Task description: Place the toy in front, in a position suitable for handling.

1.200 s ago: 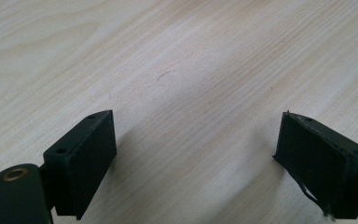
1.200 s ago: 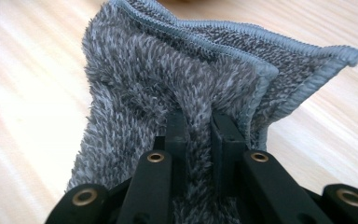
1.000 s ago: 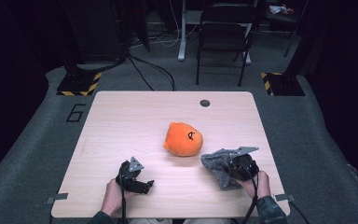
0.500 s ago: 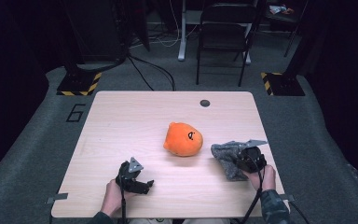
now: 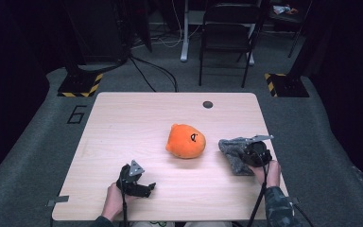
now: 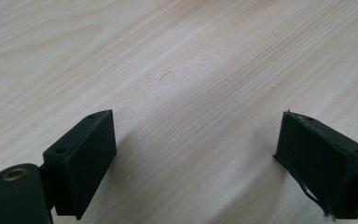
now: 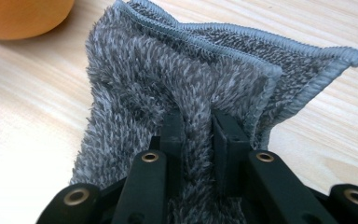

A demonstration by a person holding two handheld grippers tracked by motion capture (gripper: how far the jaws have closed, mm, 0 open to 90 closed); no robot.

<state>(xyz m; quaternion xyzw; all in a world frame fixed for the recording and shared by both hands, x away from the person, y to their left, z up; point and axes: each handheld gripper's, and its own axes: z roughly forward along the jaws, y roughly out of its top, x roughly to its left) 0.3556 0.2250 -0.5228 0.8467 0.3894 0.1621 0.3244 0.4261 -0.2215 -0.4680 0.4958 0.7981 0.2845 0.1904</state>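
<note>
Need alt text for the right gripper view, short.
The right gripper pinches a fold of a fluffy grey cloth between its two black jaws, which are shut on it. The cloth spreads over a light wooden table, with the edge of an orange plush toy at top left.

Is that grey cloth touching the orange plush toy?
Apart. The high view shows bare table between the cloth and the toy.
</note>
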